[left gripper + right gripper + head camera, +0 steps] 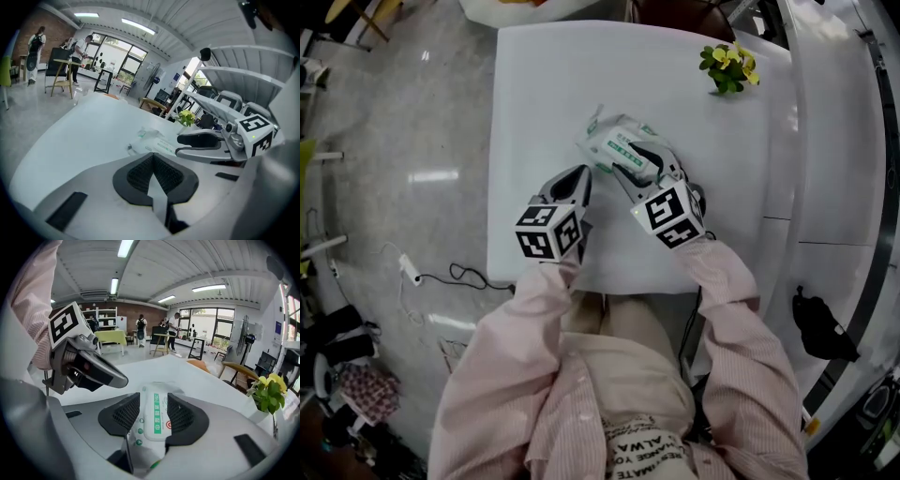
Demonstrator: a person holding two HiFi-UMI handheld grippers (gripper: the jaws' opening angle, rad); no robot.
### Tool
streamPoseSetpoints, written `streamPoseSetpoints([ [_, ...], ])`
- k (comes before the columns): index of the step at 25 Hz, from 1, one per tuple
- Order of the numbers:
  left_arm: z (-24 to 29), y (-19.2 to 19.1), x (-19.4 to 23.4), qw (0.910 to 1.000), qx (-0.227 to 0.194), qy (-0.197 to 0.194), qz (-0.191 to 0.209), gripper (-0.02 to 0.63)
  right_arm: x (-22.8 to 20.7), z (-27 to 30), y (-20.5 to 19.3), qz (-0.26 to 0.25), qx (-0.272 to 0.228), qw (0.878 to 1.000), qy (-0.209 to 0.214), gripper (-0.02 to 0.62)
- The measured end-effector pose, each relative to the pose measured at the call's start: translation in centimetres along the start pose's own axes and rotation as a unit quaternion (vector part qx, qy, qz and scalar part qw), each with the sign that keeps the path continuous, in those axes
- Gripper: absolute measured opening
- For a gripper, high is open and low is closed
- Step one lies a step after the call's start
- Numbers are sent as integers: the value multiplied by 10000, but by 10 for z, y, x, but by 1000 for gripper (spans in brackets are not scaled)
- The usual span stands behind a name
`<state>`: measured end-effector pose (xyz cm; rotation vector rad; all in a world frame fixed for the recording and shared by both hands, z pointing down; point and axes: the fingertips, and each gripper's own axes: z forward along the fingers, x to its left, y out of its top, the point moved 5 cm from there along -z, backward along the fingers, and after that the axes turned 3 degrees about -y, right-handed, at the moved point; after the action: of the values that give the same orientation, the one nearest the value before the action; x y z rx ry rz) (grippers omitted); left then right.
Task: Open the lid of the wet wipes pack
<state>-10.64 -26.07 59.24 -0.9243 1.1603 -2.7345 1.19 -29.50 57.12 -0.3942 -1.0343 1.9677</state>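
A person in a pink striped shirt stands at a white table (544, 84), a hand-held gripper in each hand. The wet wipes pack (623, 150) lies flat near the middle of the table, with a small bunch of yellow flowers (728, 67) well apart from it at the far right corner.

The right gripper (639, 167) is over the pack with its jaws wide. In the right gripper view the white lid (158, 418), with its green label, sits between the two black pads (123, 416). A firm squeeze cannot be seen. The left gripper (579, 176) hovers just beside the pack's near left edge. Its jaws are closed together and hold nothing.

The pack looks light, soft and crinkly, with a slick plastic film that would likely slide or buckle under pressure. The lid appears to be the one stiff part. A sensible hold is probably on the lid's free edge, while the other gripper pins the soft body down.
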Motion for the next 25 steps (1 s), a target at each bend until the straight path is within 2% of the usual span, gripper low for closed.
streamPoseSetpoints([
  [8, 18, -4, 1, 9993, 134, -353, -36, -2, 1, 14, -13, -297, 366, 9987, -181, 143],
  [16, 35, -10, 0, 9975, 395, -578, -52, -2, 9, 20, -18, -687, 535, 9961, -153, 94],
  [25, 43, -11, 2, 9962, 591, -637, -11, -2, 10, 21, -17, -650, 605, 9960, -97, 83],
])
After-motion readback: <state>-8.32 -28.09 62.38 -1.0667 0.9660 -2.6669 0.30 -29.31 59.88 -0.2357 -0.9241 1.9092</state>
